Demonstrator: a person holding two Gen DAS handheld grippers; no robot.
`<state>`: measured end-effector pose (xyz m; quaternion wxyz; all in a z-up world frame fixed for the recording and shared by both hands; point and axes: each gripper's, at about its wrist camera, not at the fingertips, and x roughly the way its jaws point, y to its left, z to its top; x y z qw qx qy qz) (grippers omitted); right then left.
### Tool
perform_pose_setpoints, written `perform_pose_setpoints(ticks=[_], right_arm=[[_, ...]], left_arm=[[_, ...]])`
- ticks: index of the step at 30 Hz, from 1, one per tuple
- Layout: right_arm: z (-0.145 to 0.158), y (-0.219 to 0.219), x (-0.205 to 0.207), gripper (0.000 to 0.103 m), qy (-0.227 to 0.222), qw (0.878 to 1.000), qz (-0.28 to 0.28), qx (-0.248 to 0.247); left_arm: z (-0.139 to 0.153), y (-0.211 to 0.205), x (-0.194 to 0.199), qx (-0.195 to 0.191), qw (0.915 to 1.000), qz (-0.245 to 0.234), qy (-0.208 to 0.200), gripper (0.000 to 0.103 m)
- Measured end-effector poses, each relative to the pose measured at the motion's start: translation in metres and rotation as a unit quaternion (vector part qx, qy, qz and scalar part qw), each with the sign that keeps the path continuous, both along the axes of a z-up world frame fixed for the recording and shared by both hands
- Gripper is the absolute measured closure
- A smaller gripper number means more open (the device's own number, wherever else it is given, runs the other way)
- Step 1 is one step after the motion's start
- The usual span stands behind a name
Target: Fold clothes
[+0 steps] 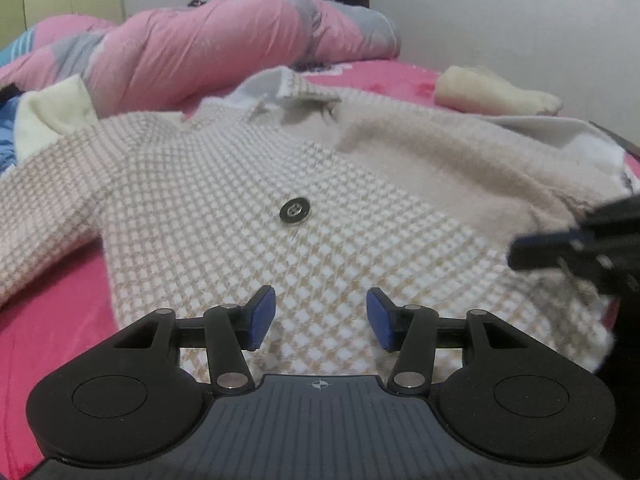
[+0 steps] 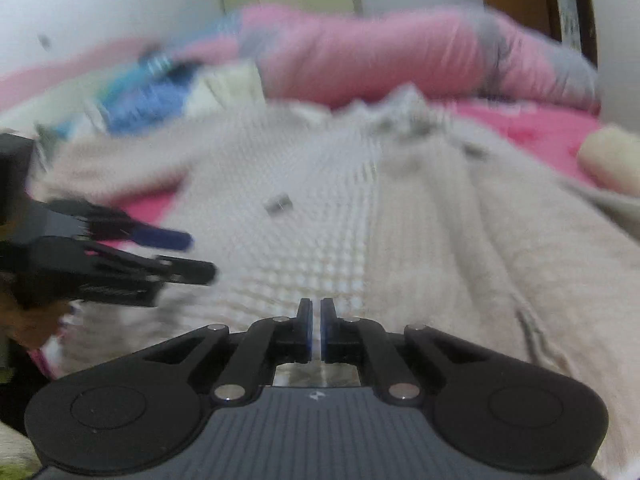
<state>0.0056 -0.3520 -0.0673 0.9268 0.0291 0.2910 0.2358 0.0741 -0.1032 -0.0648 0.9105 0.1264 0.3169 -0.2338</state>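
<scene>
A beige-and-white checked jacket (image 1: 224, 216) lies spread on the pink bed sheet (image 1: 52, 320), collar toward the far side. A round metal snap button (image 1: 294, 211) sits at its middle, and a plain fuzzy beige panel (image 1: 432, 168) covers its right half. My left gripper (image 1: 321, 318) hovers open over the jacket's lower front, with nothing between its blue pads (image 1: 262, 318). My right gripper (image 2: 316, 330) is shut over the jacket (image 2: 440, 240), and I see nothing pinched in it. It also shows dark and blurred at the right edge of the left wrist view. The left gripper (image 2: 200, 258) shows open at the left of the blurred right wrist view.
A pink and grey duvet (image 1: 224, 40) is heaped along the far side of the bed. A folded cream cloth (image 1: 496, 94) lies at the far right by the white wall. A white garment (image 1: 52, 116) and a blue one (image 1: 6, 144) lie at the left.
</scene>
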Motion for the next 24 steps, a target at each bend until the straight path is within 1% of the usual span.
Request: perform_pose_setpoints(ticks=[2, 3, 4, 5, 6, 7, 8, 10, 11, 12, 14, 15, 16, 17, 19, 20, 23, 24], right_arm=[[-0.02, -0.002, -0.005, 0.095, 0.015, 1.0, -0.008, 0.003], [-0.03, -0.002, -0.007, 0.095, 0.024, 1.0, -0.014, 0.004], [-0.033, -0.006, -0.008, 0.095, 0.024, 0.999, -0.019, 0.015], [-0.034, -0.01, -0.01, 0.095, 0.021, 0.999, -0.023, 0.028], [-0.028, -0.014, -0.011, 0.095, 0.018, 0.999, -0.028, 0.031], [-0.02, -0.019, -0.012, 0.095, 0.013, 0.999, -0.033, 0.03], [-0.013, -0.024, -0.013, 0.094, 0.009, 0.999, -0.038, 0.029], [0.004, -0.052, -0.025, 0.086, -0.027, 0.995, -0.079, 0.046], [0.01, -0.073, -0.03, 0.074, -0.044, 0.991, -0.116, 0.054], [0.016, -0.095, -0.034, 0.066, -0.059, 0.984, -0.159, 0.061], [0.025, -0.137, -0.042, 0.065, -0.086, 0.964, -0.241, 0.073], [0.025, -0.158, -0.044, 0.063, -0.088, 0.951, -0.288, 0.077], [0.025, -0.181, -0.044, 0.061, -0.088, 0.935, -0.335, 0.081], [0.023, -0.2, -0.042, 0.058, -0.082, 0.921, -0.37, 0.086], [0.015, -0.229, -0.034, 0.053, -0.064, 0.905, -0.41, 0.094], [0.01, -0.244, -0.03, 0.053, -0.054, 0.897, -0.428, 0.098], [-0.002, -0.263, -0.016, 0.052, -0.04, 0.886, -0.453, 0.088], [-0.006, -0.267, -0.013, 0.052, -0.038, 0.883, -0.461, 0.085]], left_arm=[[-0.006, -0.009, -0.005, 0.002, 1.0, -0.004, 0.005, 0.048], [-0.011, -0.015, -0.006, 0.002, 0.9999, -0.006, 0.01, 0.048], [-0.017, -0.02, -0.006, 0.008, 0.9999, 0.002, 0.008, 0.048], [-0.023, -0.025, -0.007, 0.012, 0.9998, 0.011, 0.006, 0.046], [-0.024, -0.025, -0.007, 0.006, 0.9997, 0.022, 0.002, 0.044], [-0.023, -0.024, -0.006, -0.004, 0.9993, 0.037, 0.006, 0.042], [-0.023, -0.021, -0.004, -0.01, 0.999, 0.042, 0.011, 0.04], [-0.023, -0.017, -0.001, -0.023, 0.9981, 0.052, 0.023, 0.037], [-0.023, -0.014, 0.001, -0.029, 0.9975, 0.057, 0.028, 0.036], [-0.022, -0.012, 0.002, -0.035, 0.9969, 0.062, 0.033, 0.036], [-0.022, -0.014, 0.002, -0.032, 0.9968, 0.066, 0.033, 0.036], [-0.022, -0.014, 0.001, -0.031, 0.9966, 0.069, 0.033, 0.036], [-0.022, -0.015, 0.0, -0.032, 0.9963, 0.072, 0.033, 0.035], [-0.022, -0.016, 0.0, -0.031, 0.9962, 0.075, 0.033, 0.035], [-0.022, -0.017, 0.0, -0.029, 0.9962, 0.076, 0.031, 0.034], [-0.022, -0.018, -0.001, -0.027, 0.9962, 0.077, 0.03, 0.032], [-0.022, -0.018, -0.001, -0.022, 0.9957, 0.085, 0.03, 0.026], [-0.022, -0.017, 0.0, -0.023, 0.9954, 0.087, 0.032, 0.025]])
